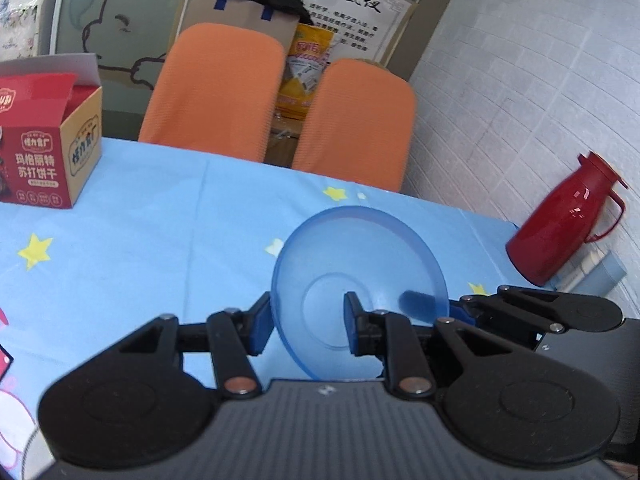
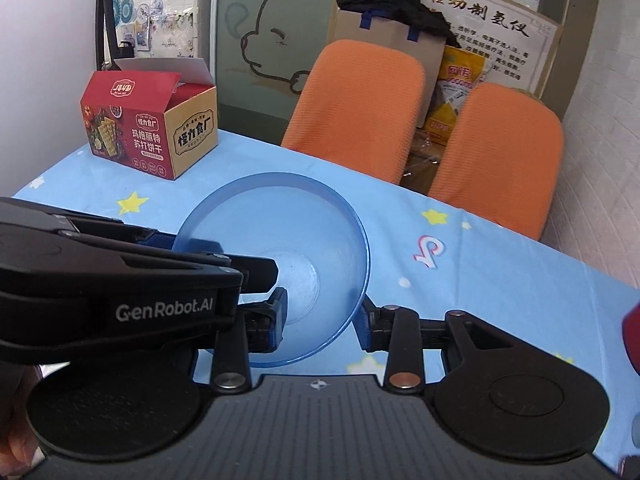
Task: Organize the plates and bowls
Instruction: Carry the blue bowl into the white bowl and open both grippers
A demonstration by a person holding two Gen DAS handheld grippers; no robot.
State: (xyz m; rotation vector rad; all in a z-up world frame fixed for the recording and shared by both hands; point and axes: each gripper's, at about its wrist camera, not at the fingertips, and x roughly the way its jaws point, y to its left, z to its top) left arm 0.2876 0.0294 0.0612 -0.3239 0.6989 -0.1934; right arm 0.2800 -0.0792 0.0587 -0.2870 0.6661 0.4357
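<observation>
Careful: both grippers, left and right, pinch one bowl rim; uneven pulls could twist it free over the bench.

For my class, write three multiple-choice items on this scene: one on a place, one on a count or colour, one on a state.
1. Where is the red cracker box?
A. on the table's far left part
B. on a chair
C. inside the bowl

2. How many orange chair backs show behind the table?
A. one
B. two
C. four

3. How is the blue bowl held?
A. by no gripper
B. by the left gripper alone
C. by both grippers, on opposite rims

Key: 1 A, it stands on the blue star cloth. 2 B, two stand side by side. 3 C, the right gripper also clamps the rim.
</observation>
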